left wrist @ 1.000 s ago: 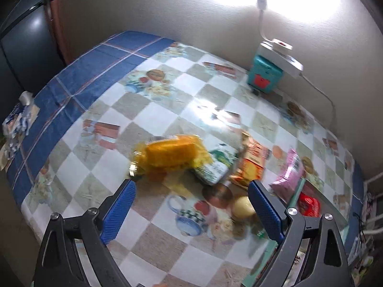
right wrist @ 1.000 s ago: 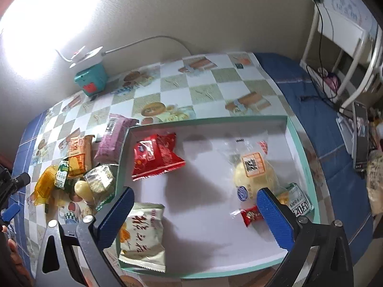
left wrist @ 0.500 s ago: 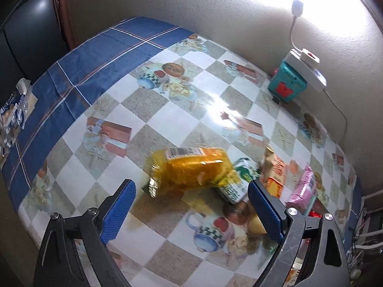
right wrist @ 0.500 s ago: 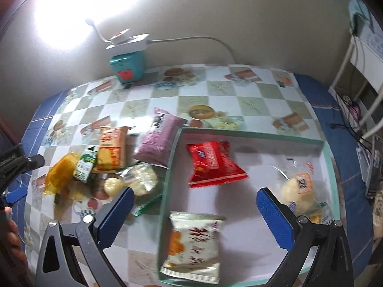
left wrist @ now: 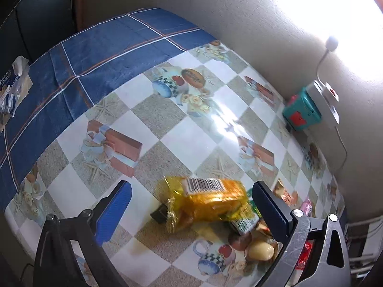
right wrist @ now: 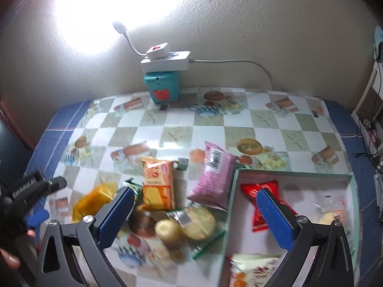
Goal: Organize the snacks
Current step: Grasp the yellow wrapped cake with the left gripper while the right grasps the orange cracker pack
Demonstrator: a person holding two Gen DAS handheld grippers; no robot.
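Left gripper [left wrist: 191,205] gaping, framing yellow packet [left wrist: 205,203] lower centre. Packet looking light, crinkly, slippery; pinching mid-body best. Right gripper [right wrist: 194,217] gaping, idling.

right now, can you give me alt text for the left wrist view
An open left gripper hangs over a yellow snack packet lying barcode-up on a checkered tablecloth. More snacks crowd by its right finger, and a teal box with a white power strip on top stands by the wall.
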